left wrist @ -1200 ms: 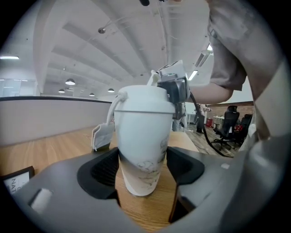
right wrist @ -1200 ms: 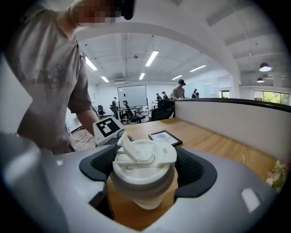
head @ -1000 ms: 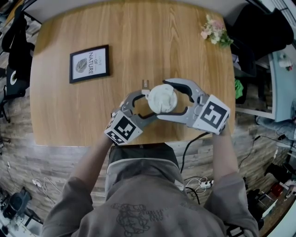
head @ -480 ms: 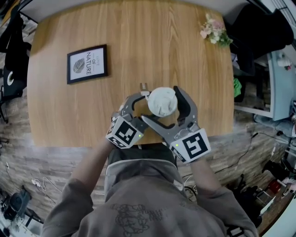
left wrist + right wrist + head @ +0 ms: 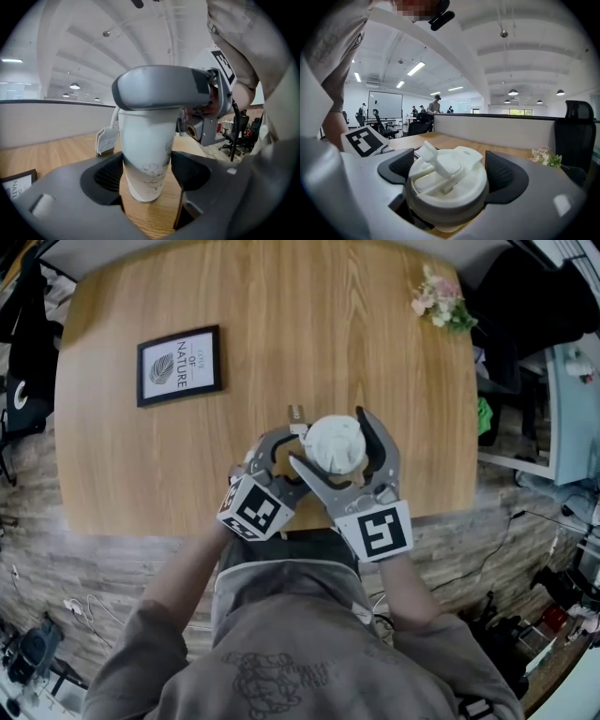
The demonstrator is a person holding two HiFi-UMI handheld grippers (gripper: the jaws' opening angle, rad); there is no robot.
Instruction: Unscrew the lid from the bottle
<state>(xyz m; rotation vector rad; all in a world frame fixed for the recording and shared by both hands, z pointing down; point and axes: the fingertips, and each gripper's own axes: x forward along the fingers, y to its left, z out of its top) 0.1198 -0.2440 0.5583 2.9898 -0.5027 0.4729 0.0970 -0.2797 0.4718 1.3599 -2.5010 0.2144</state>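
The white tapered bottle [image 5: 143,140] with faint drawings on its side stands upright on the round-cornered light wooden table [image 5: 281,324], near the middle of the edge closest to the person. Its white plastic lid [image 5: 447,183], with a raised flip spout, sits on top. The left gripper [image 5: 146,176] clamps the lower body of the bottle, its dark ribbed pads [image 5: 104,176] pressing on both sides. The right gripper [image 5: 452,173] reaches in from above and surrounds the lid. Its jaws are closing, with the lid between them and the pads close on either side, not clearly pressing yet. Well apart, towards the far left of the table, a black-framed print with a leaf drawing [image 5: 180,366] lies flat. A small bunch of pale pink and white flowers [image 5: 441,304] rests near the far right corner.
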